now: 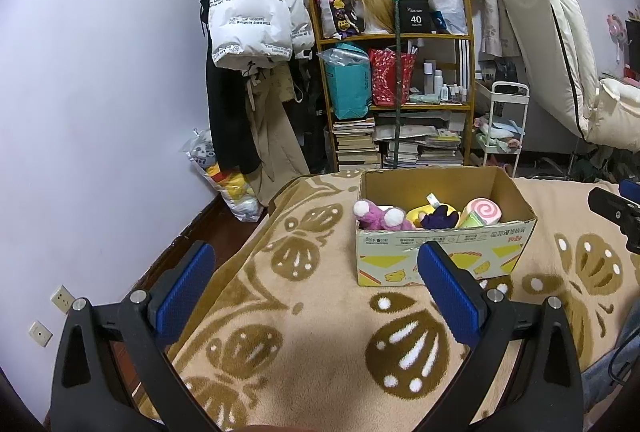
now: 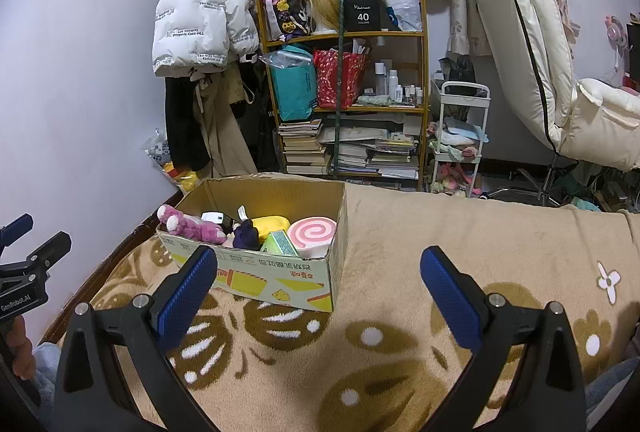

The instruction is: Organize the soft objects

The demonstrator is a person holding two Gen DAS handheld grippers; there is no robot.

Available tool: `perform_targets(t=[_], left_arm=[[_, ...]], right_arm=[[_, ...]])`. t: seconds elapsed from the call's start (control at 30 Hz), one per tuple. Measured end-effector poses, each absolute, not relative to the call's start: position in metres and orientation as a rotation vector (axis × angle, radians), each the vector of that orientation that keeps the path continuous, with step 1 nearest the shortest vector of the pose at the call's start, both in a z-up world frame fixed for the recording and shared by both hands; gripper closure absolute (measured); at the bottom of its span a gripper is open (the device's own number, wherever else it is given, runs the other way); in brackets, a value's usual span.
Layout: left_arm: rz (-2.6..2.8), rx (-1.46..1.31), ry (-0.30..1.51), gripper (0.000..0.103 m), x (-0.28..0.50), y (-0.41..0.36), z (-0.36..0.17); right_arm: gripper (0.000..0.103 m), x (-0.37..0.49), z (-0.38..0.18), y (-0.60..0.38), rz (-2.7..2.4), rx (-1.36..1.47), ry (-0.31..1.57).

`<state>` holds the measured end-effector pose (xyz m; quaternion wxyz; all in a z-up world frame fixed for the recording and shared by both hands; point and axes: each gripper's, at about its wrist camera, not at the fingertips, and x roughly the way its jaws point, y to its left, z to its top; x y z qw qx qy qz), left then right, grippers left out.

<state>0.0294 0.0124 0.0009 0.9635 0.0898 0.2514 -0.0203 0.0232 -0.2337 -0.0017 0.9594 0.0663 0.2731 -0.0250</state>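
- Both views are evenly and fairly brightly lit by cool indoor light from above; the wall [image 1: 100,71] takes a bluish-violet tint.
- A bright yellow glow lies inside the box [image 1: 440,187], on its back wall and the yellow toy [image 2: 272,224].
- Shadows are soft; a faint one falls on the blanket [image 1: 320,348] at the bottom edge.
- Focus is sharp throughout.
- Fisheye bends the shelf [image 2: 422,79] and the edges; the corners are black.

Both wrist views look forward over the blanket [image 1: 320,344] toward the far shelf [image 2: 344,39]; they share the cardboard box [image 1: 440,256], left view nearer it.
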Motion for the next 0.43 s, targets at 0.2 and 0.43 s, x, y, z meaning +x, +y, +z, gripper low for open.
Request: perform_targets(t=[0.2,0.43], left_arm=[[-0.042,0.183,0.509,0.003,0.0297,0.0113,0.0013],[-0.041,0.181,0.511,0.003,0.0296,0.0098,0.0015]], right_arm=[[0.0,0.0233,-0.0018,-0.2335,-0.05,0.132,0.554],[0.0,0.023,-0.0022,-0.2331,-0.049,0.134,0.554]])
